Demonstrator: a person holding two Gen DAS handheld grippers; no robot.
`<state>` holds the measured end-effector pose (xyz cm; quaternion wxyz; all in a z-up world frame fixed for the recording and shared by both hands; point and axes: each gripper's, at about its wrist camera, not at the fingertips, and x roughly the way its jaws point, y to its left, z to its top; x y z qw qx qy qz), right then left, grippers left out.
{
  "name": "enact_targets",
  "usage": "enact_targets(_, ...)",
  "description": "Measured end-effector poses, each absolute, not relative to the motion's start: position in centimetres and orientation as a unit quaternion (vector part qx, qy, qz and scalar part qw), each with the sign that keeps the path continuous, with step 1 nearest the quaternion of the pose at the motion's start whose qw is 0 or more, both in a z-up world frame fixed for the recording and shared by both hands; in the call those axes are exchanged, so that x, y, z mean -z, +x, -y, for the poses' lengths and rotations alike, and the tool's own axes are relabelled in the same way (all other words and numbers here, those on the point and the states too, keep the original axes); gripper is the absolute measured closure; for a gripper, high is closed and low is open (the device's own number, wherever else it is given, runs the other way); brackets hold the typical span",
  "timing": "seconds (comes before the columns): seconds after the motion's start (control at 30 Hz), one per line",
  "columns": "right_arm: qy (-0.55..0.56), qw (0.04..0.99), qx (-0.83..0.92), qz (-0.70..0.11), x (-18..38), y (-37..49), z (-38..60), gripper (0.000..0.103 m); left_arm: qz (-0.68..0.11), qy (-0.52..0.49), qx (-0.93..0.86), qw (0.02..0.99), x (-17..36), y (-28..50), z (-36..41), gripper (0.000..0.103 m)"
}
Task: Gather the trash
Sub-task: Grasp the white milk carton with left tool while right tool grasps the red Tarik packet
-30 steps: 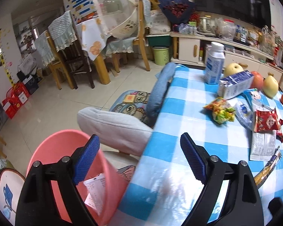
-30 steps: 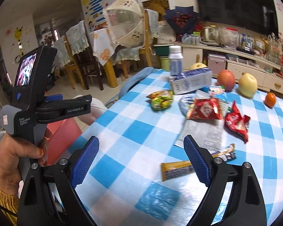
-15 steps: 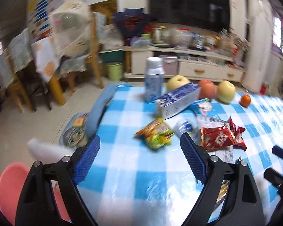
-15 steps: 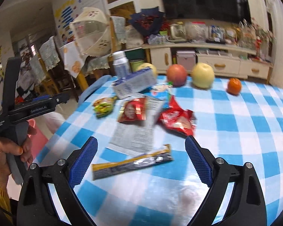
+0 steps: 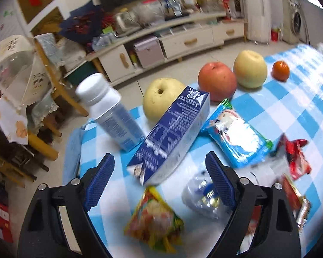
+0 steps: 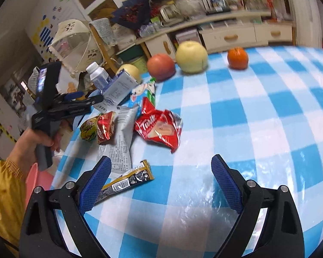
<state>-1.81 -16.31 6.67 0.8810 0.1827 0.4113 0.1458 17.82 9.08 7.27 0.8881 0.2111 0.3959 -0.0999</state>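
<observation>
My left gripper [image 5: 158, 165] hangs open over the blue-checked table [image 5: 290, 111], nothing gripped. A fallen blue carton [image 5: 172, 133] lies just ahead between its fingers, a yellow-green snack bag [image 5: 155, 221] and a clear crumpled wrapper [image 5: 202, 195] below it. A white bottle [image 5: 109, 111] stands left; a light-blue wrapper [image 5: 236, 142] lies to the right. My right gripper [image 6: 161, 161] is open and empty above bare cloth. A gold-black bar wrapper [image 6: 127, 182] lies by its left finger, a red wrapper [image 6: 159, 126] ahead. The left gripper [image 6: 86, 97] shows at the table's left edge.
Two yellow fruits [image 5: 161, 99] [image 5: 249, 68], a red apple [image 5: 217, 81] and an orange [image 5: 280, 71] sit along the far edge. A pink bin [image 6: 36, 176] stands on the floor left of the table, under a hand [image 6: 32, 139] in a yellow sleeve. Cabinets and chairs stand behind.
The left gripper swung right from over the pink bin to above the carton and rolled. The right gripper shifted right and rolled; the wrappers now lie to its left. Both stayed open.
</observation>
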Motion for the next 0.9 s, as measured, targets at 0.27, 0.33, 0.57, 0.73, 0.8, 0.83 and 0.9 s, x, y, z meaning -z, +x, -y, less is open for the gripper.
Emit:
enact_targets(0.27, 0.182, 0.874, -0.151, -0.424, -6.5, -1.7, 16.4, 0.01, -0.436, 0.266, 0.11, 0.853, -5.3, 21.9, -7.5, 0.03)
enact_targets(0.33, 0.181, 0.874, -0.152, -0.424, -6.5, -1.7, 16.3, 0.01, -0.442, 0.265, 0.117, 0.849, -5.0, 22.2, -7.2, 0.041)
enact_targets(0.57, 0.185, 0.877, -0.146, -0.419, -6.8, -1.7, 16.8, 0.01, -0.45, 0.232, 0.159, 0.847, -4.0, 20.8, -5.7, 0.055)
enact_targets(0.73, 0.187, 0.88, -0.139, -0.413, -7.1, -1.7, 17.4, 0.01, -0.449, 0.218, 0.179, 0.848, -3.9, 18.7, -4.5, 0.057)
enact_targets(0.8, 0.189, 0.882, -0.135, -0.41, -7.3, -1.6, 17.7, 0.01, -0.452, 0.227, 0.191, 0.842, -3.5, 17.2, -3.7, 0.058)
enact_targets(0.83, 0.19, 0.883, -0.131, -0.408, -7.4, -1.6, 18.0, 0.01, -0.454, 0.228, 0.196, 0.839, -3.3, 16.4, -3.2, 0.058)
enact_targets(0.9, 0.19, 0.886, -0.123, -0.405, -7.5, -1.4, 18.6, 0.01, -0.454, 0.224, 0.206, 0.838, -3.1, 15.1, -2.7, 0.058)
